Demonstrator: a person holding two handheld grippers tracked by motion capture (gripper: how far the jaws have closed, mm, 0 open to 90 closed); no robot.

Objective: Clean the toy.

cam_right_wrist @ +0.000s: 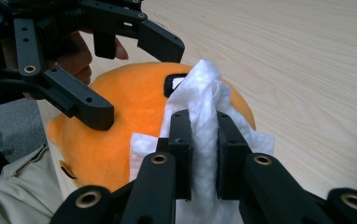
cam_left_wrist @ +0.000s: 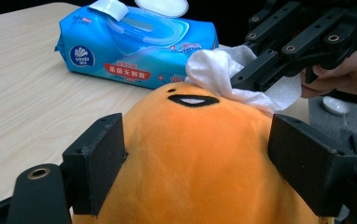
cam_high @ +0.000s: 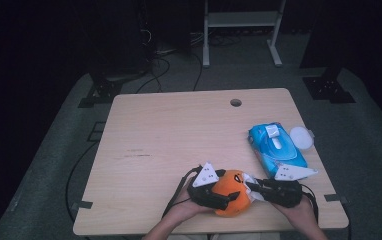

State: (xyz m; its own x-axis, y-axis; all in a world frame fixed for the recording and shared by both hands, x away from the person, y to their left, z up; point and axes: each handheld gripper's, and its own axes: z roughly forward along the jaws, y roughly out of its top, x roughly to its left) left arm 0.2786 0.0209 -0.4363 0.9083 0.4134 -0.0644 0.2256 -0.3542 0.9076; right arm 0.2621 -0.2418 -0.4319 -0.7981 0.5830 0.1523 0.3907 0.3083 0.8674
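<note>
a pale wooden table [cam_high: 169, 135] with one round cable hole [cam_high: 236, 102] near its far edge at 12 o'clock stands on grey carpet in a dark room; a white metal frame [cam_high: 241, 25] rises behind it and black cables lie across the floor

one orange plush toy [cam_high: 231, 194] sits at the near edge, about 6 o'clock on the tabletop; it is round and soft, bright orange, with a small black mouth showing white inside [cam_left_wrist: 193, 100]

the left gripper [cam_high: 213, 192] straddles the plush, one jaw on each flank; in the left gripper view the pads sit right at the fabric, but whether they press or stand just clear i cannot tell

the right gripper [cam_right_wrist: 203, 154] is clamped on one white wet wipe [cam_right_wrist: 204, 100], bunched up between its jaws and lying against the plush right by the mouth

at about 3 o'clock lies one blue pack of wipes [cam_high: 275, 150], its flap up, with one white round lid [cam_high: 300, 136] just beside it at its 2 o'clock

counted: two grippers, one plush, one wipe, one pack, one lid
</note>
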